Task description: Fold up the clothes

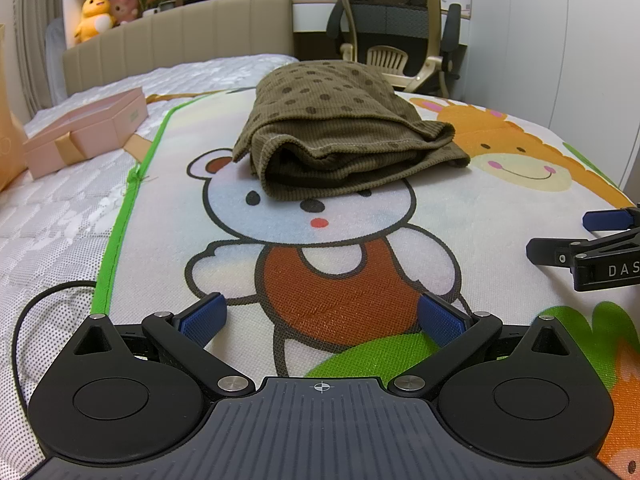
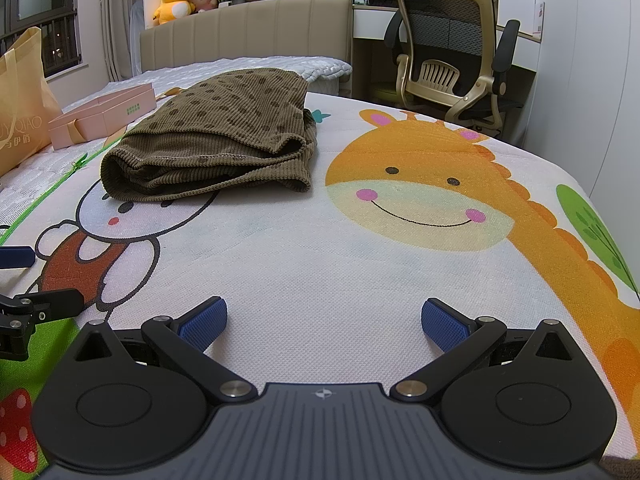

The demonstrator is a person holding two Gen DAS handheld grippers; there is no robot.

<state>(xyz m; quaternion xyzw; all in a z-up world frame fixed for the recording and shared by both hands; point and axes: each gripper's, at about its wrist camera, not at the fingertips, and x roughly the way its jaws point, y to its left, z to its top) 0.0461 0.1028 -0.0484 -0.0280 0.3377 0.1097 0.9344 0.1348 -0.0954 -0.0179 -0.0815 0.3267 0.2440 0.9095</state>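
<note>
An olive-brown ribbed garment with dark dots (image 1: 332, 136) (image 2: 224, 136) lies folded in a thick bundle on the cartoon mat, over the bear's head. My left gripper (image 1: 322, 322) rests low on the mat well short of the bundle, open, with nothing between its blue pads. My right gripper (image 2: 323, 322) sits further right, near the giraffe print, also open and holding nothing. Each gripper shows in the other's view: the right one (image 1: 560, 236) at the right edge, the left one (image 2: 52, 280) at the left edge.
The printed mat (image 2: 360, 260) covers a white mattress (image 1: 52, 216). A pink box (image 1: 86, 130) and a tan shopping bag (image 2: 22, 104) sit to the left. A padded headboard (image 2: 248, 32) with plush toys stands behind, and an office chair (image 2: 452, 52) beside the bed at right.
</note>
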